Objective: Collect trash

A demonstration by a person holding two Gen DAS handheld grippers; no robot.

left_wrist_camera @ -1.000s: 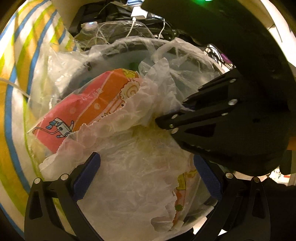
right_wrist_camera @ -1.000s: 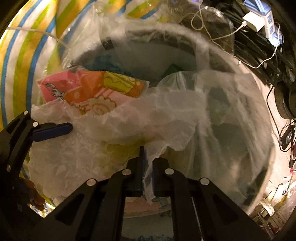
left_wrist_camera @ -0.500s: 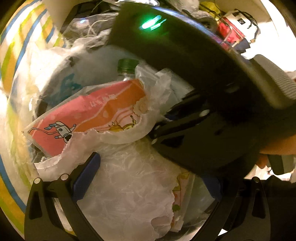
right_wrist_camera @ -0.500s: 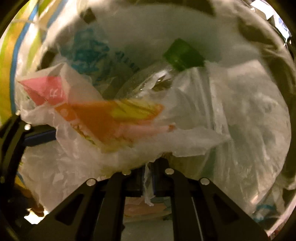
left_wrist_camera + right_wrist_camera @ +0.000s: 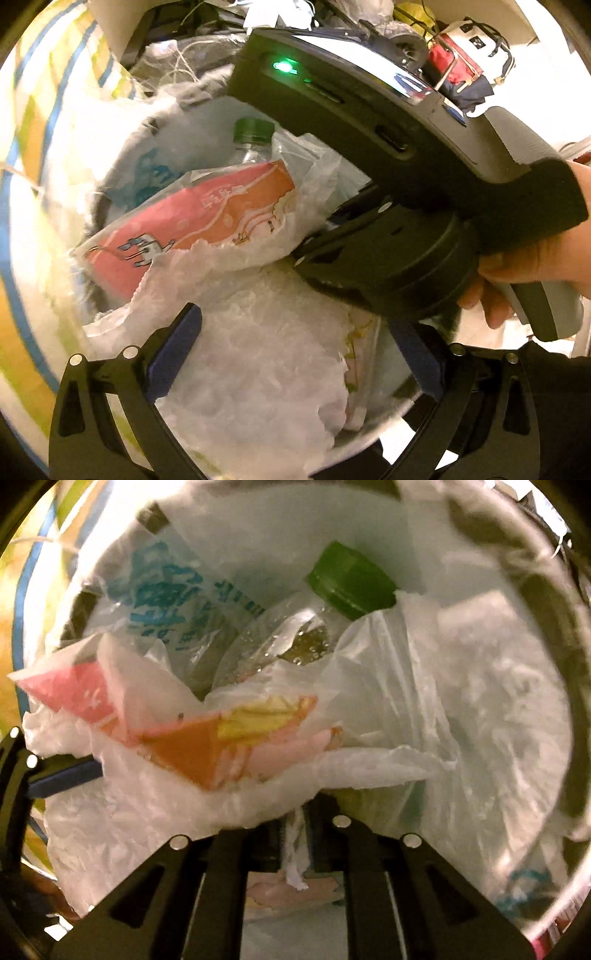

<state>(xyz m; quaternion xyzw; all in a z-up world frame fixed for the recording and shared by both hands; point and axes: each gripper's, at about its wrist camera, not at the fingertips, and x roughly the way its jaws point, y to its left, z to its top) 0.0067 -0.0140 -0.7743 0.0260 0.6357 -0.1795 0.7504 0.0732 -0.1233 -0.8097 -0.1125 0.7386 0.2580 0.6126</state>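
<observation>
Both views look down into the bin; lots is occluded or smeared.

Nearest, left wrist view: left gripper [image 5: 291, 354] has its jaws wide apart, blue pads [image 5: 173, 347] either side of the crumpled white plastic wrapper [image 5: 266, 354]. Whether the pads touch it, can't tell. The right-hand pad is half hidden under the other tool.

Right wrist view: right gripper [image 5: 295, 834] has its jaws close together and they have just been opening. A thin twisted strip of the wrapper [image 5: 295, 853] runs between them; the pads sit under the plastic, so whether they press on it can't be read. The fingertips are covered by the white sheet.

The trash itself: white, translucent, heavily creased film, with a printed pink/orange/yellow pack panel [image 5: 207, 225] folded into it, with a small cartoon figure at its left end. It's in the mouth of the bin, on top of the contents, spanning both grippers.

Right side of the left view: the right tool body [image 5: 388, 155], green LED lit, blocks most of the bin's right half; a hand [image 5: 532, 266] grips its handle, cut off at the frame edge.

Farther in: clear bottle with green cap [image 5: 351, 579], mostly buried. Clear bin liner [image 5: 498, 686] with blue print, blurred, unreadable. Striped fabric [image 5: 48, 110] at the left edge. Clutter beyond the rim, too blurred to identify.
</observation>
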